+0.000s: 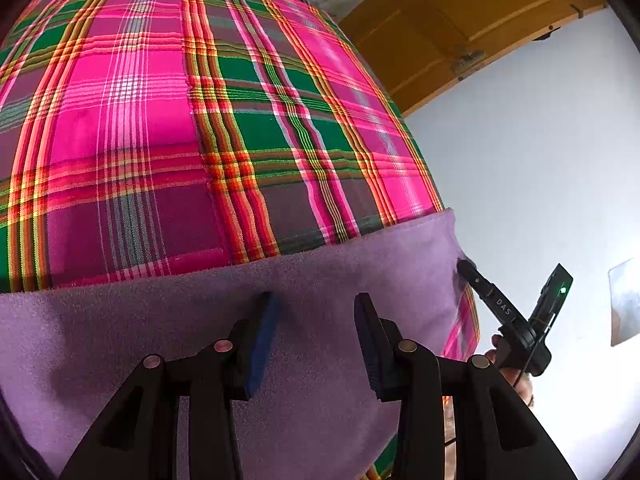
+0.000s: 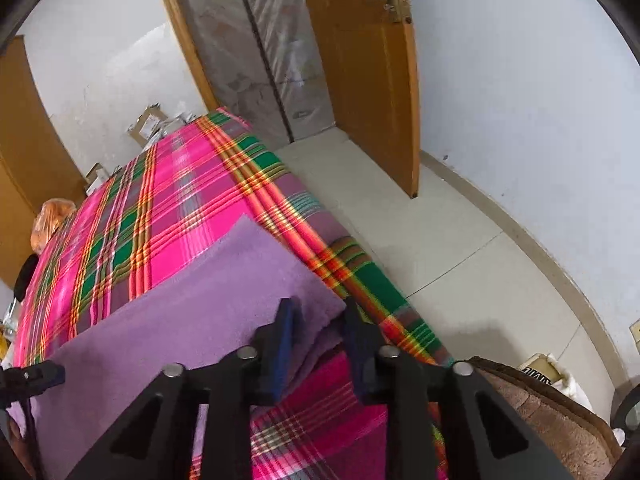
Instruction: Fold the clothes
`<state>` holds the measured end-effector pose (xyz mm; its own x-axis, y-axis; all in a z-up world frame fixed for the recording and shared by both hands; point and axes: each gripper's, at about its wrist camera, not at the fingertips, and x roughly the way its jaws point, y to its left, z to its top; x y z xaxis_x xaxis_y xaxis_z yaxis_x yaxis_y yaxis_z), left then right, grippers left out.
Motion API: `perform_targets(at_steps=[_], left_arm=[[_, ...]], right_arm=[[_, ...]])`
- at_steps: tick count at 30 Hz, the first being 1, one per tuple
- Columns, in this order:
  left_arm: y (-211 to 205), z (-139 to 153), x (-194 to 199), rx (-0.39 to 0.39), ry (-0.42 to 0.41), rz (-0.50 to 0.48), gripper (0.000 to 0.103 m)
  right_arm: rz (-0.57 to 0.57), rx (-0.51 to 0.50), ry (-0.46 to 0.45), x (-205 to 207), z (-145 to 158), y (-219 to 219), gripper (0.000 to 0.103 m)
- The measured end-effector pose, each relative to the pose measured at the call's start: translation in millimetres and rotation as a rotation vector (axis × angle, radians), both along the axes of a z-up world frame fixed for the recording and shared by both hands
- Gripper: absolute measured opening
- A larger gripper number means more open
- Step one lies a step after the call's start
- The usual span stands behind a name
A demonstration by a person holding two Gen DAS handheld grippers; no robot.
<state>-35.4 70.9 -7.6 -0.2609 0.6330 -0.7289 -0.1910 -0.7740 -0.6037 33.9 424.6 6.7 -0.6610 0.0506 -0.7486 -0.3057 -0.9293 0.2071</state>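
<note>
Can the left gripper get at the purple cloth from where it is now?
Probably yes. The left gripper hangs open right over the purple cloth on the plaid sheet, with nothing between its fingers and the fabric.

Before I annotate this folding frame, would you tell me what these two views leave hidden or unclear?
- Left wrist view: the near part of the purple cloth is covered by the left gripper, and its left end is cut off by the frame.
- Right wrist view: whether the right gripper presses the cloth's corner cannot be told.
- Right wrist view: the brown fabric is cut off at the frame's corner.
</note>
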Motion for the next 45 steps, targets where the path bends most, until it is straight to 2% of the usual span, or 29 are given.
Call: perform_targets(at_steps=[4,15,23,28,32,34,41,45], left_arm=[[0,0,0,-0.003,0.004,0.0,0.041],[-1,1,0,-0.008,-0.029,0.021,0.041],[-3,2,0,-0.004,-0.059,0.039,0.041],[-11,0,0,0.045,-0.112,0.071,0.041],[-11,-1,1,0.106,-0.145,0.077,0.049],[-11,-2,2,0.136,-0.16,0.078,0.049],[-10,-3,5,0.226,-0.205,0.074,0.049],[-12,-1,7,0.235,-0.207,0.071,0.049]], right_arm=[[0.032,0.002,0.001,1,2,-5,0.015],[0.17,0.03,0.14,20,30,-38,0.015],[0.269,0.071,0.182,34,41,-76,0.015],[0.319,0.16,0.19,42,42,-104,0.015],[0.38,0.223,0.191,45,40,-128,0.015],[0.404,0.243,0.193,47,40,-138,0.015],[0.453,0.265,0.187,53,37,-162,0.014],[0.463,0.26,0.193,57,39,-169,0.014]])
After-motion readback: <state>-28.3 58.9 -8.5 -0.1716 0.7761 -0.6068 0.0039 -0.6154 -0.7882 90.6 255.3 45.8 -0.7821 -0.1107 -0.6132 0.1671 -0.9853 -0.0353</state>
